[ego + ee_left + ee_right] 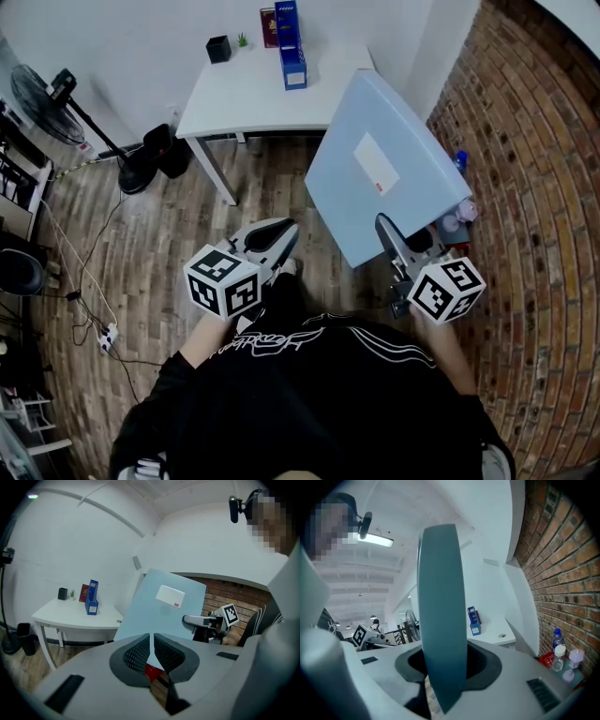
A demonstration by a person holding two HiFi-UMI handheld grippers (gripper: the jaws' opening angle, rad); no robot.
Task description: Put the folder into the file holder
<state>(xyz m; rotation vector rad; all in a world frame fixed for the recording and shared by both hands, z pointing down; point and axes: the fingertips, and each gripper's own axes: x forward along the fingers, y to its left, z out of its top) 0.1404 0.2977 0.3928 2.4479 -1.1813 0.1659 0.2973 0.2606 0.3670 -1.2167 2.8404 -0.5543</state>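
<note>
Matt folder (384, 169), rough brick wall (530, 141)

Office: white desk (253, 94), blue file holder (292, 52), brick wall (534, 141).

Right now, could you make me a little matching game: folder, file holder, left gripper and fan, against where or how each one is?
Things:
1 folder
2 file holder
3 left gripper
4 fan

States:
a stands on the white table
b jaws shut, nothing between them
c stands on the floor
d clamped in the right gripper

Pairs: 1-d, 2-a, 3-b, 4-c
</note>
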